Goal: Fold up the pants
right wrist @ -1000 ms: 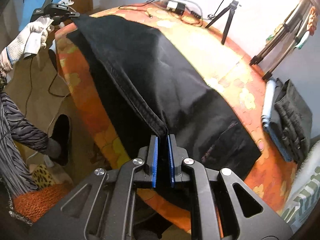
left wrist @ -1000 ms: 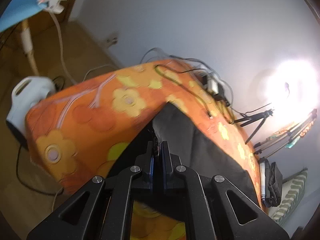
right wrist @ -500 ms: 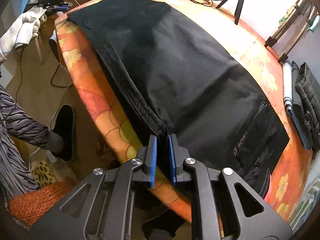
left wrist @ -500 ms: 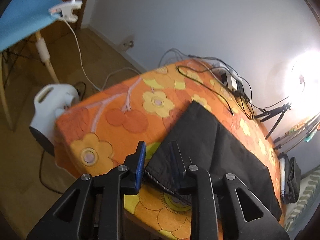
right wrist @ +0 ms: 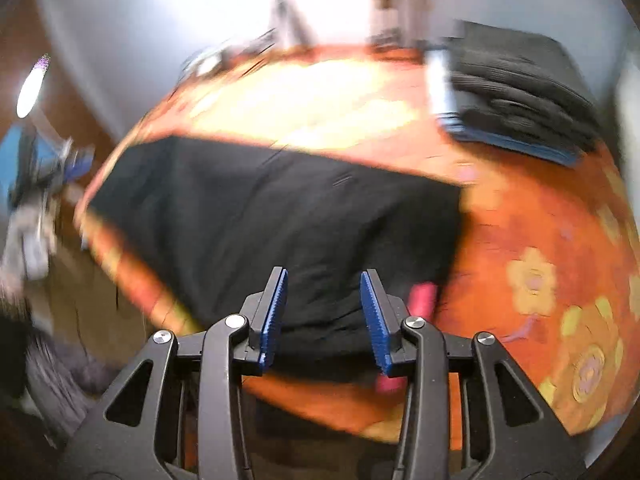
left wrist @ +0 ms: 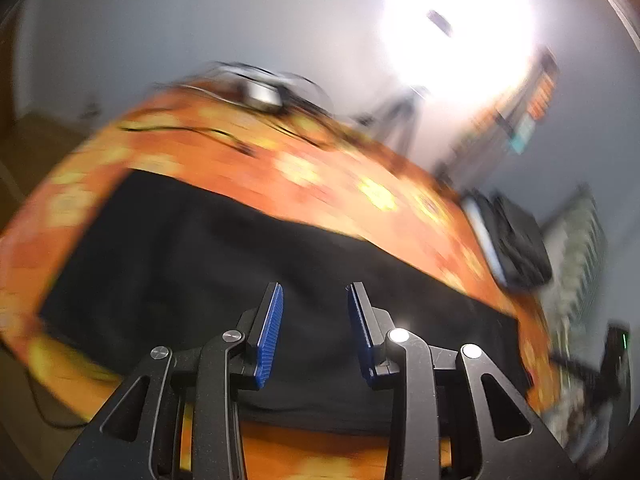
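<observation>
Desk [left wrist: 304, 168] under orange flowered cloth carries black pants [left wrist: 240, 264] laid flat along its near edge, a dark folded stack [right wrist: 516, 88] at far right; left tool [left wrist: 315, 330] and right tool [right wrist: 324, 316] above the pants, jaws parting, nothing gripped.

Pants along the table's near edge

The black folded pants [right wrist: 256, 216] lie flat by the near edge of the orange flowered table [right wrist: 532, 240]; a dark folded clothing stack [right wrist: 516, 88] sits at its far right corner, cables [left wrist: 256, 96] along its far edge.
</observation>
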A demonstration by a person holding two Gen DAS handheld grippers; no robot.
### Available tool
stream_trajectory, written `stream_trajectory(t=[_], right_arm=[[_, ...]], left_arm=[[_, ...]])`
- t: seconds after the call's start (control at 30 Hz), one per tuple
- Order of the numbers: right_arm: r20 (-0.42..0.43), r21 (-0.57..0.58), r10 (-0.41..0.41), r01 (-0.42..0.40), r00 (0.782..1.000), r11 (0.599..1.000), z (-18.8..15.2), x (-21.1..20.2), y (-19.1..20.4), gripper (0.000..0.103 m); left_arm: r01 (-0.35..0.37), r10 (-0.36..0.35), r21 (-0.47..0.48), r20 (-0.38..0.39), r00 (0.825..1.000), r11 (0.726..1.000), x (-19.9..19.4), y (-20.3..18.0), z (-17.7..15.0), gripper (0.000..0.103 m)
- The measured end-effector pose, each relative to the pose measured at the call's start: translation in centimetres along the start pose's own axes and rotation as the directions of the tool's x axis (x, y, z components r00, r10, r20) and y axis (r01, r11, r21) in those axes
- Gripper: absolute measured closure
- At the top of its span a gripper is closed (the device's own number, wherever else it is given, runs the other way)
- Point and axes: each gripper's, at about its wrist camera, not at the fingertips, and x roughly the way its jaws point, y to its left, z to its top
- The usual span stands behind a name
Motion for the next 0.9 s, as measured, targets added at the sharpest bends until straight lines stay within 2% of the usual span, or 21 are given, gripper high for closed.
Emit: stream_trajectory(t=[0.07, 0.13, 0.27, 0.43, 0.5, 0.57, 0.6, 0.67, 0.77, 0.9], right_arm=[[0.018, 0.084, -0.011, 0.009, 1.0, 0.996, 0.9, 0.5, -2.7, 0.047], [0.003, 0.136, -0.013, 0.012, 1.0, 0.991, 1.6, 1.7, -4.9, 0.047], [-0.058, 0.232, 0.053, -0.038, 0.997, 0.972, 0.9, 3.9, -7.2, 0.047], [-0.099, 0.265, 0.116, -0.087, 0.988, 0.96, -1.9, 3.9, -7.4, 0.047], [-0.106, 0.259, 0.136, -0.105, 0.985, 0.96, -2.9, 3.7, -6.8, 0.052], [-0.114, 0.258, 0.164, -0.13, 0.98, 0.957, -3.5, 4.0, -6.4, 0.073], [-0.116, 0.249, 0.154, -0.122, 0.981, 0.961, -3.7, 3.9, -6.1, 0.075], [-0.107, 0.2, 0.103, -0.08, 0.989, 0.977, -3.9, 3.5, -5.3, 0.088], [-0.073, 0.21, 0.103, -0.086, 0.992, 0.974, -3.9, 2.4, -5.5, 0.094], [-0.055, 0.191, 0.125, -0.112, 0.991, 0.975, -4.2, 0.9, -4.9, 0.096]], left_arm=[[0.04, -0.038, 0.044, -0.05, 0.998, 0.998, 1.6, -2.3, -0.9, 0.071], [0.064, -0.055, 0.089, -0.102, 0.993, 0.994, 3.1, -4.2, -2.0, 0.071], [0.068, -0.039, 0.171, -0.167, 0.985, 0.983, 5.0, -6.3, -4.0, 0.071], [0.057, -0.026, 0.159, -0.192, 0.981, 0.986, 6.2, -6.1, -4.2, 0.071], [0.052, -0.023, 0.144, -0.197, 0.98, 0.988, 6.0, -5.6, -4.5, 0.071], [0.06, -0.034, 0.123, -0.203, 0.979, 0.991, 6.3, -5.4, -4.4, 0.071], [0.059, -0.033, 0.122, -0.204, 0.979, 0.991, 6.3, -5.4, -4.4, 0.071], [0.053, -0.027, 0.125, -0.201, 0.979, 0.991, 6.4, -5.4, -4.5, 0.071], [0.05, -0.027, 0.12, -0.191, 0.981, 0.991, 6.1, -5.4, -4.4, 0.071], [0.052, -0.033, 0.116, -0.163, 0.986, 0.992, 5.1, -5.3, -4.0, 0.071]])
